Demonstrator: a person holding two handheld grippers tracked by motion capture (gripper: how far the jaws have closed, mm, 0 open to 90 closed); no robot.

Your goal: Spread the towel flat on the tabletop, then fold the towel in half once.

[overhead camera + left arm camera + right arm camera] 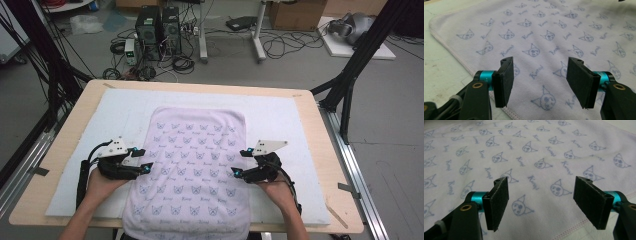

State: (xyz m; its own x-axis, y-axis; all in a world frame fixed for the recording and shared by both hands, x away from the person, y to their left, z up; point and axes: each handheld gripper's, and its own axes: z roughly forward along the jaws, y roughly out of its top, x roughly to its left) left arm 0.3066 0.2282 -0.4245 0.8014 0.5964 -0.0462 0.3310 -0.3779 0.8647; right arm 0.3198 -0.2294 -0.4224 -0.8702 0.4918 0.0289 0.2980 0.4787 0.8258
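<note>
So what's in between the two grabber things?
Just the towel with its cat print, seen in the high view. It lies flat between the left gripper and the right gripper.

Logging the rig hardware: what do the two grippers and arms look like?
Both the left gripper and right gripper are black, with flat rectangular pads, teal collars, brass rivets and a grey three-cornered top plate. Black cables trail back. Forearms bare, no sleeves.

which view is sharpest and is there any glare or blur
Left gripper view: towel print crisp mid-frame, softer at the far edge. Right gripper view: similar, left claw pad in focus. High view: softer and grainier, even light, no glare on the towel.
</note>
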